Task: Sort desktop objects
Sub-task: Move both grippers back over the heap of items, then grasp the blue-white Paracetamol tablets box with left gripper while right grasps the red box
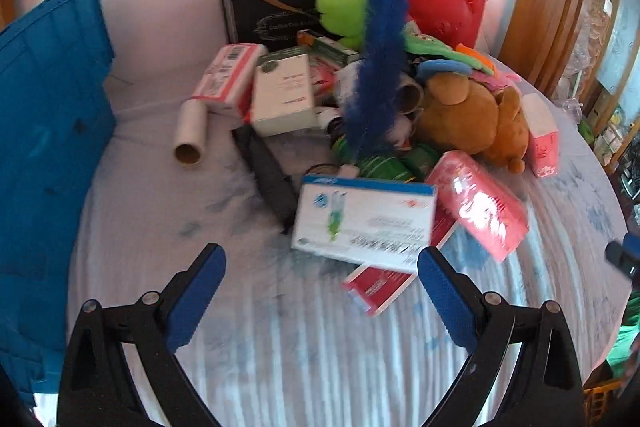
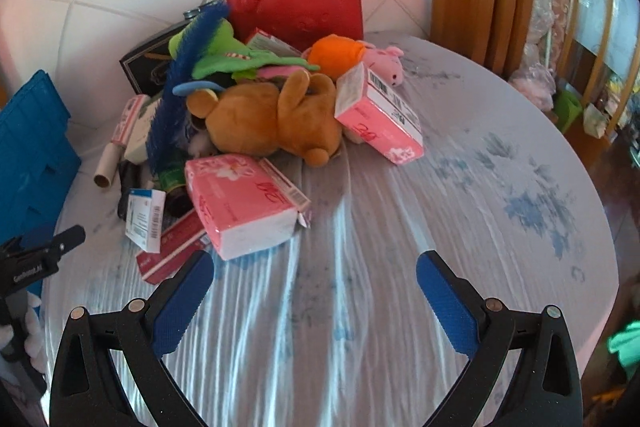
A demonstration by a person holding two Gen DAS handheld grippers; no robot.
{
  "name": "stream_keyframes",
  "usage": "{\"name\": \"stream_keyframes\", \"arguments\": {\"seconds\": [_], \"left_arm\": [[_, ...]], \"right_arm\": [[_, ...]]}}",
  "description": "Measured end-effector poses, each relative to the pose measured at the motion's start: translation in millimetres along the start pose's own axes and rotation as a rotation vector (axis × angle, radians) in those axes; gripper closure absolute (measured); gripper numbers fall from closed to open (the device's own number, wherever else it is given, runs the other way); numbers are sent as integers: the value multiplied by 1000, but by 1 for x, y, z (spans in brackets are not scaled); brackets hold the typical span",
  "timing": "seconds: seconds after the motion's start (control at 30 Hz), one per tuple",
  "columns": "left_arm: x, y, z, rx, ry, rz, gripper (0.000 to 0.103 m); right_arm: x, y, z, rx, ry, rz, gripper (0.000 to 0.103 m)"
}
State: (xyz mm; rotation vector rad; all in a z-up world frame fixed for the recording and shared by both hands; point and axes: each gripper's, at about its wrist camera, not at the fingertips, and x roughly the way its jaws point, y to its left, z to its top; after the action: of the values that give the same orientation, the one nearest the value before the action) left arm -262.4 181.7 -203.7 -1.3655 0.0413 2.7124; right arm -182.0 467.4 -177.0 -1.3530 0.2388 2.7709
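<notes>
Blue-padded claws wide open and empty, both above the pile on the tabletop (image 2: pixel 440 167).
Left claw (image 1: pixel 320 259) should straddle the white medicine box (image 1: pixel 364 219) squarely; right claw (image 2: pixel 314 267) hangs near the pink tissue pack (image 2: pixel 240 203), blue crate (image 1: pixel 48 131) left.

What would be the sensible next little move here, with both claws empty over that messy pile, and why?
Probably ease the left gripper forward and down onto the white and blue box. Its jaws are wide open with nothing between them, and that box lies nearest, at the pile's front edge on top of a red box, so little else would be disturbed. The right gripper is open too, over bare tablecloth.
</notes>
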Motion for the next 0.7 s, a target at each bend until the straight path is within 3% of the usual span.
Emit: {"name": "stream_keyframes", "arguments": {"seconds": [0.17, 0.27, 0.37, 0.57, 0.7], "left_arm": [[51, -46, 13, 50, 28, 1, 5], [78, -50, 9, 62, 84, 38, 5], [87, -27, -7, 24, 120, 46, 5], [96, 46, -53, -30, 183, 182, 5], [95, 92, -72, -122, 217, 212, 5]], "right_arm": [[21, -6, -1, -21, 40, 6, 0], [33, -2, 3, -46, 54, 17, 0], [44, 7, 5, -74, 65, 32, 0], [66, 29, 6, -86, 95, 84, 0], [74, 57, 2, -111, 117, 132, 0]]}}
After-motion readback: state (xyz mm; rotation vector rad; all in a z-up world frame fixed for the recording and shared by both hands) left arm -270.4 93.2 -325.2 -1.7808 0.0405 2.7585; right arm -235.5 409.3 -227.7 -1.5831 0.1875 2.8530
